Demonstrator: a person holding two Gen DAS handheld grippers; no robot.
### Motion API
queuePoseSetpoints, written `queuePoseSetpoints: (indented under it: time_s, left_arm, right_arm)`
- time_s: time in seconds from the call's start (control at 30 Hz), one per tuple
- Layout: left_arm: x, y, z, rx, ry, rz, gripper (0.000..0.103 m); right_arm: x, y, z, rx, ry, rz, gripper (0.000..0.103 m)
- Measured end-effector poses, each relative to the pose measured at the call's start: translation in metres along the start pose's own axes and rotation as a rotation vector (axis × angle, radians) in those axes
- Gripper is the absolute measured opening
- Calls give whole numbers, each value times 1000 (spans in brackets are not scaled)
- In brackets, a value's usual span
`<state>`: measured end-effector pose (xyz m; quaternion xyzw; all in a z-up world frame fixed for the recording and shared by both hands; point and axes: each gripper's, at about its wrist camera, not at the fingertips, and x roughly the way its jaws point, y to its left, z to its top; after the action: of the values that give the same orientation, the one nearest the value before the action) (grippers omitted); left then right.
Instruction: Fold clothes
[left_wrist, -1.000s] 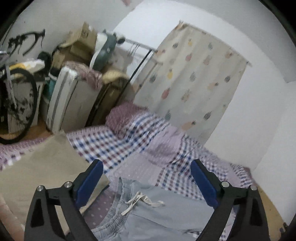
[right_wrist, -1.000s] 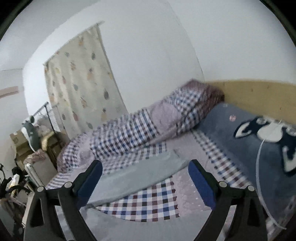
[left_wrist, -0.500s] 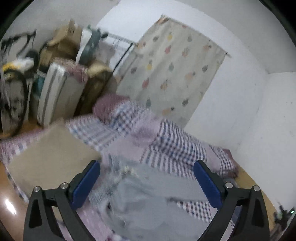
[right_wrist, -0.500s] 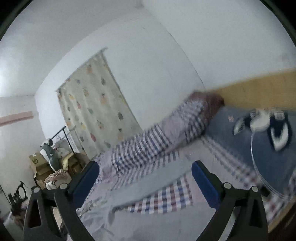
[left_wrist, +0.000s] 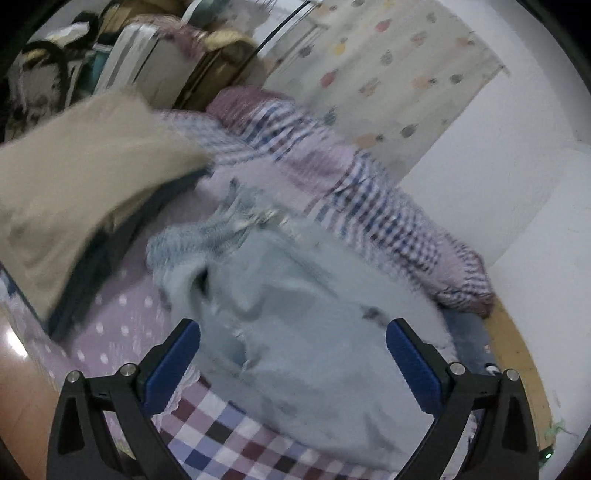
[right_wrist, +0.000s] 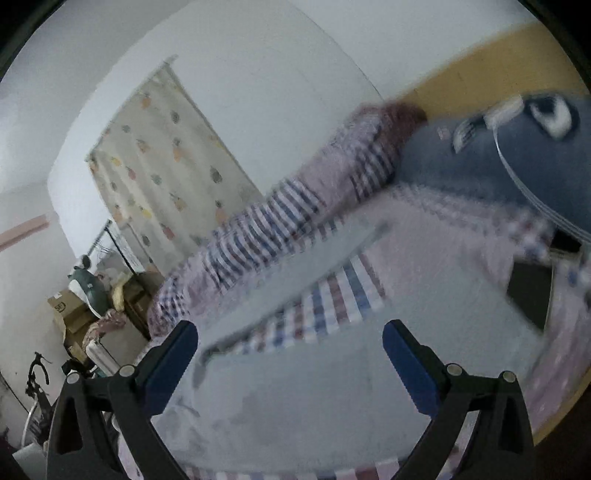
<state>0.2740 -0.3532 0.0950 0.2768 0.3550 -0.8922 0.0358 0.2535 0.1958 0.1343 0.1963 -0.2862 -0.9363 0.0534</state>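
Both claws now lower over grey shorts (left_wrist: 295, 314), left claw (left_wrist: 293, 352) wide apart, right claw (right_wrist: 290, 354) wide apart, empty

Beige cushion (left_wrist: 85, 173) crowds the grey trousers (left_wrist: 295, 325) leftward — right side open.

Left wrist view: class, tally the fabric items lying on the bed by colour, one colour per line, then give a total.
Light blue-grey garment: 1
Beige folded cloth: 1
Plaid quilt: 1
Total: 3
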Motion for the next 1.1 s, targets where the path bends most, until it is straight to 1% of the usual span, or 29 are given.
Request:
queuePoseSetpoints:
  time_s: [0.07, 0.1, 0.13, 0.23, 0.3, 0.33, 0.4, 0.53, 0.6, 0.7, 0.77, 0.83, 0.93, 1.0, 1.1]
  left_arm:
    - [15, 11, -6, -25, 15, 26, 102]
    - [21, 17, -9, -35, 16, 38, 102]
    - [24, 23, -11, -52, 10, 25, 102]
    - [32, 43, -18, -108, -8, -21, 102]
    - [39, 57, -20, -171, -2, -90, 101]
    - [40, 62, -23, -196, 1, -105, 101]
    - [46, 66, -23, -219, 9, -112, 101]
    - [56, 69, -21, -228, 27, -108, 101]
    - [59, 70, -20, -231, 27, -107, 99]
    - [67, 73, -17, -239, 23, -88, 94]
    - [71, 75, -16, -243, 19, -74, 88]
    - [73, 73, -16, -236, 15, -63, 85]
    - [78, 69, -13, -222, 14, -57, 84]
    - [83, 69, -11, -222, 7, -51, 84]
    - [87, 74, -9, -241, 3, -45, 83]
  right_arm:
    - [13, -10, -4, 27, 62, -13, 103]
    - [14, -12, -3, 32, 51, -7, 103]
    - [15, -15, -2, 34, 44, -5, 103]
    - [21, -21, -3, 46, 60, -7, 103]
    - [26, -26, -4, 62, 79, -2, 103]
    - [28, -29, -4, 66, 82, -4, 103]
    - [30, -31, -3, 74, 88, -7, 103]
    - [29, -33, -3, 94, 84, -19, 103]
    - [29, -35, -4, 98, 91, -36, 103]
    - [28, -41, -3, 97, 94, -70, 103]
    - [21, -48, 0, 111, 80, -91, 103]
    - [8, -66, 2, 175, 37, -116, 103]
    - [-13, -108, 3, 363, -19, -123, 103]
    - [-24, -135, 0, 486, -42, -110, 103]
    - [-43, -163, -5, 586, -89, -133, 103]
